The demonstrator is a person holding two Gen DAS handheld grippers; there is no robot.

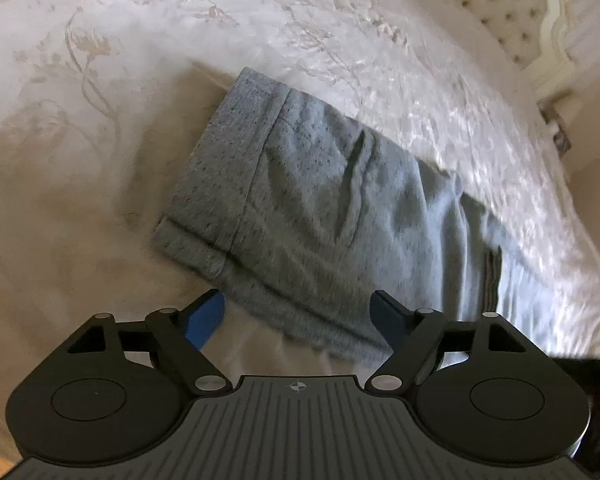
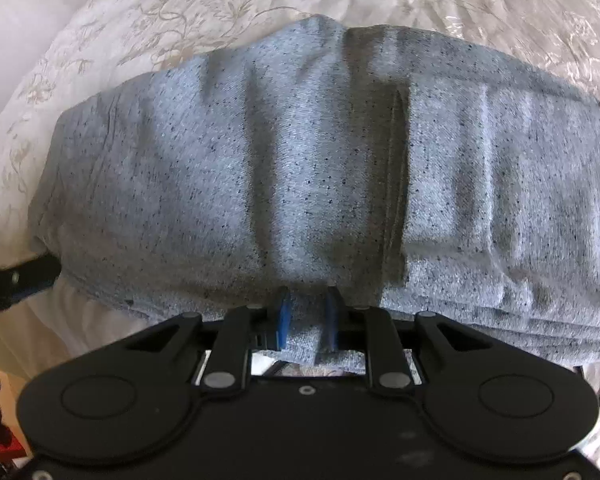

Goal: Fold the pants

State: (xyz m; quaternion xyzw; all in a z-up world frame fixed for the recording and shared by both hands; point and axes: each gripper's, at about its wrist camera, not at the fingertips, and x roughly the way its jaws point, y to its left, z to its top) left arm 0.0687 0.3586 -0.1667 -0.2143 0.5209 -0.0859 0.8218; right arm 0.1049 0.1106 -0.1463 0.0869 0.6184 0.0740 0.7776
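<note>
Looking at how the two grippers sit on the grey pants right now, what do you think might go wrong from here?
1. Only the right gripper pinches the pants, on a small tuck of the near edge; pulling may drag the stacked layers askew.
2. The left gripper is open and holds nothing, so the waistband end is free to shift.
3. The bedspread looks soft and wrinkled, so it may bunch under the fold.

No readable txt, labels, brands or nos. anywhere. Only sign: small crosshair mark on top edge of left gripper's ribbed body, centred. Nothing written w/ it.
</note>
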